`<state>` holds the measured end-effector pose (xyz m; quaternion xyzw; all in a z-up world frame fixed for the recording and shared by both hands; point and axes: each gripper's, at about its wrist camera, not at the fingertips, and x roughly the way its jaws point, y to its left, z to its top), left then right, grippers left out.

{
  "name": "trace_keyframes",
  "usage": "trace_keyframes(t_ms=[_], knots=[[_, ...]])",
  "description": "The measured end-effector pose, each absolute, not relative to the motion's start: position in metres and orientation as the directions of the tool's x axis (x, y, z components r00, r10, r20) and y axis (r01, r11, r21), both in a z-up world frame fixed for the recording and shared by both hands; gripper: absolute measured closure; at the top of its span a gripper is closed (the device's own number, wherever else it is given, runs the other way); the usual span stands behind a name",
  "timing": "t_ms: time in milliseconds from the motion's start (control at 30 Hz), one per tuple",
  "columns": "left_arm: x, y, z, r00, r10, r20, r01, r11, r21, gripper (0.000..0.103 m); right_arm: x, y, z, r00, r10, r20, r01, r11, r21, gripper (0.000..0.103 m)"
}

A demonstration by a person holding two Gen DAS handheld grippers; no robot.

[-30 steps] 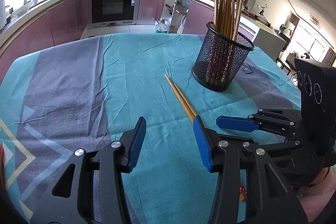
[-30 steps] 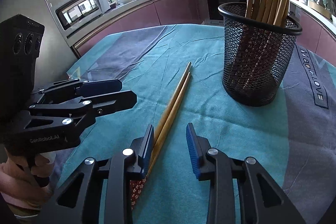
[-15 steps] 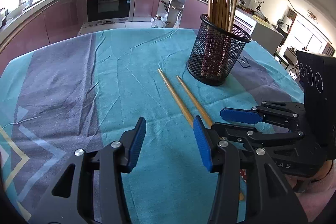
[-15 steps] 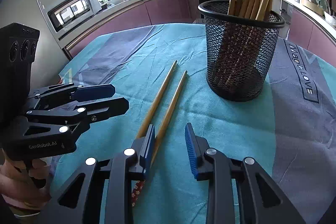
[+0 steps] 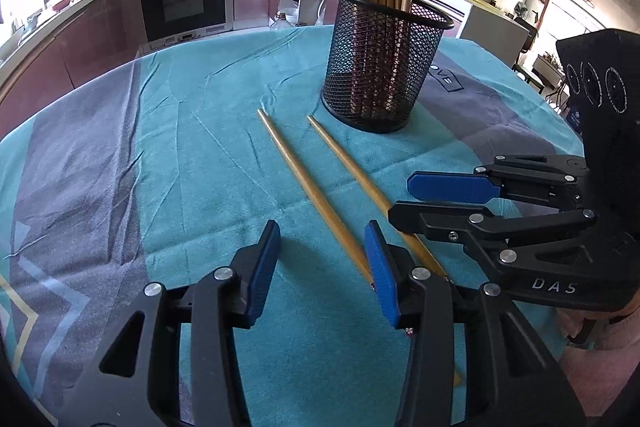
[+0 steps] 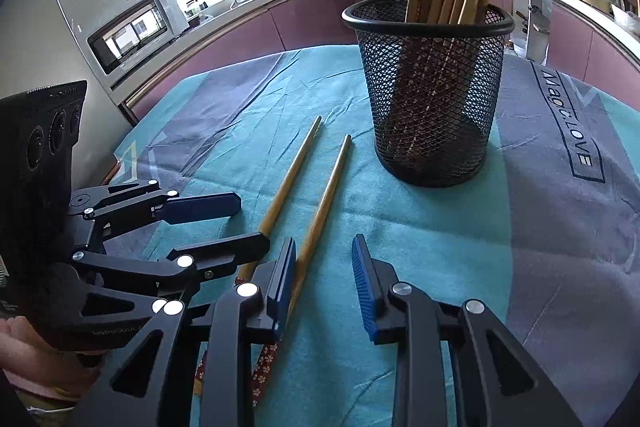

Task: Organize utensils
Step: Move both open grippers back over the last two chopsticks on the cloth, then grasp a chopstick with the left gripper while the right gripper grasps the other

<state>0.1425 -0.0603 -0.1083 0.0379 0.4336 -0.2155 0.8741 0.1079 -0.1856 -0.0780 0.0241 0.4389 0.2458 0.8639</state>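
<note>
Between left gripper [image 5: 320, 263] pads: bare cloth, jaws spread, just narrowed, empty. Right gripper [image 6: 324, 279] spread, gripping nothing. Two loose chopsticks [image 5: 316, 195] flat on teal tablecloth [image 5: 200, 147], tips near mesh holder [image 5: 384, 67]. Most chopsticks already binned; this pair left.

Both grippers tilt steeply downward, side by side and close together. The left gripper [image 5: 322, 259] has its blue-padded jaws parted, and they have just been closing a little, with nothing pressed between the pads. The right gripper [image 6: 324, 271] has its jaws parted more narrowly, gripping nothing. In the left wrist view the right gripper reaches in from the right edge, one finger above the other. A hand [image 6: 38, 363] grips the left gripper's handle.
</note>
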Motion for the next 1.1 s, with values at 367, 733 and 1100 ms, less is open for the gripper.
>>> trace_keyframes(t_ms=[367,733,1100], knots=[[0.141,-0.056,-0.111,0.534,-0.329,-0.779,0.383,0.915,-0.124,0.081,0.108,-0.189,-0.077,0.494,0.448,-0.745,-0.404,0.877,0.260,0.075],[0.123,-0.052,-0.111,0.547,-0.307,-0.779,0.347,0.930,-0.122,0.091,0.111,-0.184,-0.076,0.498,0.439,-0.748,-0.410,0.879,0.243,0.075],[0.140,-0.052,-0.110,0.554,-0.280,-0.784,0.336,0.937,-0.097,0.078,0.120,-0.171,-0.078,0.509,0.411,-0.756,-0.419,0.886,0.200,0.075]])
